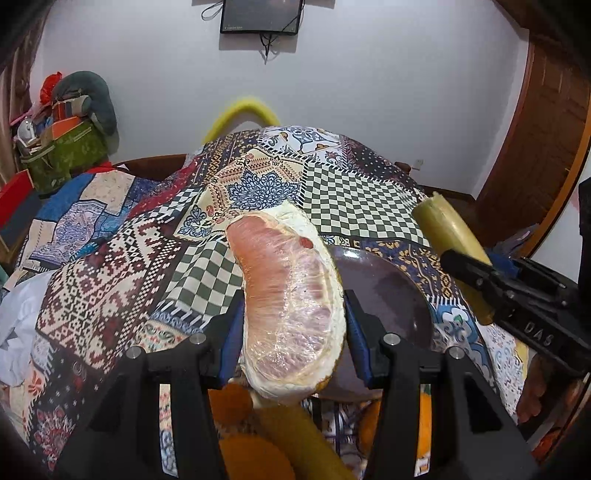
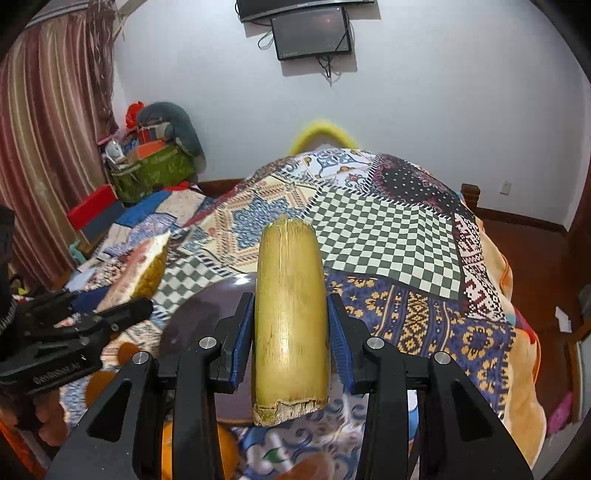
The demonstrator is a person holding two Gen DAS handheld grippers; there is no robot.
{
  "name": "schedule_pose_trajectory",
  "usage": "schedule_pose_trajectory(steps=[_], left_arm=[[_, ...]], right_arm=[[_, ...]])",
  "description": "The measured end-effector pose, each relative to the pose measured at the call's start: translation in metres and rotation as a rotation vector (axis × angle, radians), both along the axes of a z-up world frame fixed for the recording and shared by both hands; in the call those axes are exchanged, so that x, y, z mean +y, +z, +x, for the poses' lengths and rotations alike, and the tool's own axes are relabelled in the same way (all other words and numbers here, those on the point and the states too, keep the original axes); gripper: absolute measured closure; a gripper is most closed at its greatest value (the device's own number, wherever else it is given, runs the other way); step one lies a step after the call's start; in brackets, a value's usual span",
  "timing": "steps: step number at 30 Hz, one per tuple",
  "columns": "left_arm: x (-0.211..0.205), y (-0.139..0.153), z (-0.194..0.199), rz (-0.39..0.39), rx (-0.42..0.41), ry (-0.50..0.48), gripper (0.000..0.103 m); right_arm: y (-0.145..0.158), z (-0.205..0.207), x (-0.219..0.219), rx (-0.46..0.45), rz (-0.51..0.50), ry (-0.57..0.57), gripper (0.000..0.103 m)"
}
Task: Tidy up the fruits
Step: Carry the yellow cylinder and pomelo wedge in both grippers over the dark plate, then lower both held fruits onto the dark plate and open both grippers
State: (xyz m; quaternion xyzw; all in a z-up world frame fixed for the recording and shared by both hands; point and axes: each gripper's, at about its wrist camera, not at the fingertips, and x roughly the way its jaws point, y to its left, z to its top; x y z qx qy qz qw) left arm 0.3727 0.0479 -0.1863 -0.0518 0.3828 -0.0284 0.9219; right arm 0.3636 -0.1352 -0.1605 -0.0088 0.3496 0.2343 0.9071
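My left gripper (image 1: 293,325) is shut on a plastic-wrapped pink pomelo wedge (image 1: 291,295) and holds it above the bed, just left of a dark purple plate (image 1: 384,288). My right gripper (image 2: 291,332) is shut on a yellow-green sugarcane piece (image 2: 290,317) and holds it over the same plate (image 2: 207,306). The sugarcane (image 1: 450,236) and right gripper (image 1: 491,291) also show at the right of the left wrist view. The pomelo wedge (image 2: 140,266) and left gripper (image 2: 92,321) show at the left of the right wrist view. Oranges (image 1: 236,402) and another sugarcane piece (image 1: 303,439) lie below my left gripper.
A patchwork quilt (image 2: 388,236) covers the bed. More oranges (image 2: 221,454) lie near the front edge. A green bag (image 2: 155,173) and red box (image 2: 96,206) stand at the far left by a curtain (image 2: 48,147). A wall screen (image 2: 312,33) hangs behind.
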Motion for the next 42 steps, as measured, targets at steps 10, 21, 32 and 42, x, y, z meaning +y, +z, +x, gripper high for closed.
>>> schedule_pose_trajectory(steps=[10, 21, 32, 42], left_arm=[[0.004, -0.023, 0.036, -0.029, 0.096, -0.021, 0.053], [0.0, -0.041, 0.058, -0.02, 0.241, -0.049, 0.053], [-0.001, -0.043, 0.058, -0.019, 0.24, -0.059, 0.053], [-0.007, -0.025, 0.043, 0.036, 0.17, -0.052, 0.053]], right_arm=[[-0.023, 0.027, 0.01, 0.072, -0.052, 0.048, 0.067], [-0.04, 0.046, 0.021, 0.161, -0.131, 0.121, 0.067], [-0.052, 0.048, 0.026, 0.206, -0.144, 0.144, 0.067], [-0.043, 0.042, 0.03, 0.183, -0.148, 0.163, 0.067]])
